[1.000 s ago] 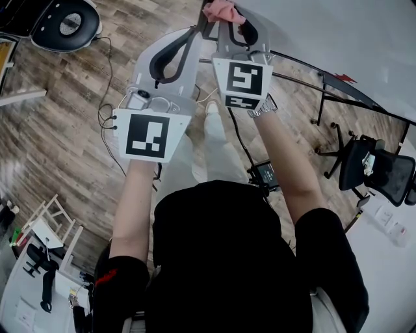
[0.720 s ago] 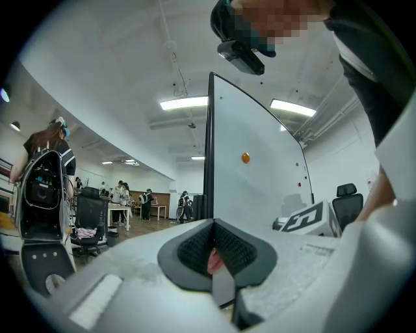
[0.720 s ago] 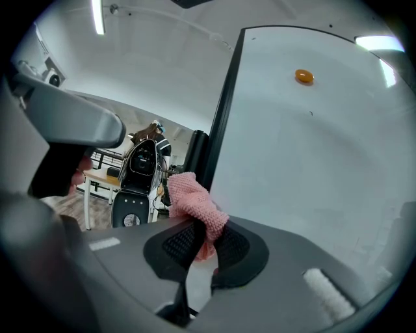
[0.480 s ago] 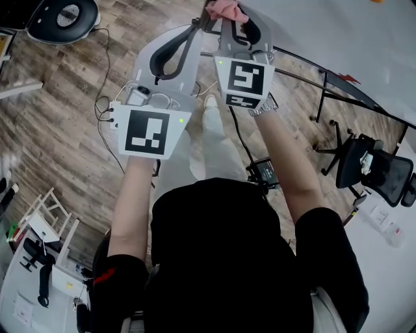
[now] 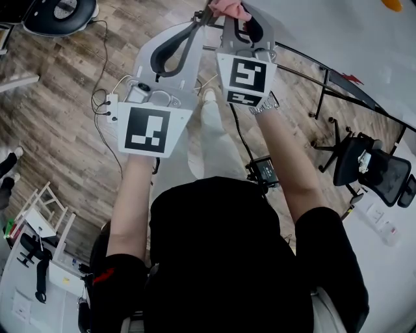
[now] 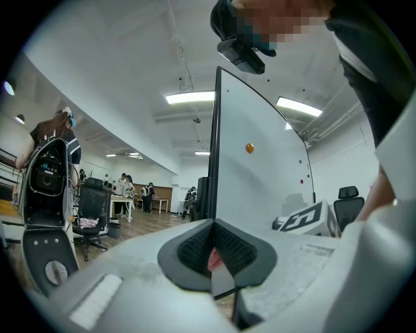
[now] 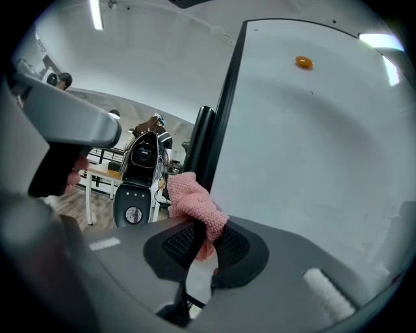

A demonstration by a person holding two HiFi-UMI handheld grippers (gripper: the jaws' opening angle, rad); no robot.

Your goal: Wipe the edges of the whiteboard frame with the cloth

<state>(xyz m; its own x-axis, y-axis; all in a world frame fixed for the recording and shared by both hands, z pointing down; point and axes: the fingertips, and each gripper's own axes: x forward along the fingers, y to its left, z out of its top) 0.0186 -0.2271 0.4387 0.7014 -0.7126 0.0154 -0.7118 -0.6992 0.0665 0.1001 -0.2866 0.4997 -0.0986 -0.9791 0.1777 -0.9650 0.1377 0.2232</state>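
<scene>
The whiteboard fills the right of both gripper views, with its black side frame running up the middle. My right gripper is shut on a pink knitted cloth, which bunches above the pads right beside that frame; in the head view the cloth sits at the top edge. My left gripper is beside it to the left, pads closed together and pointing along the frame edge. A small pink sliver shows between its pads; I cannot tell what it is.
An orange magnet sticks high on the board. A black office chair stands at the right, a round-based black machine at the top left, cables on the wood floor, a white rack at the lower left. People stand far back.
Both grippers have crept slightly along the board's edge together, the cloth still held. The orange magnet has come into the head view's top right corner.
</scene>
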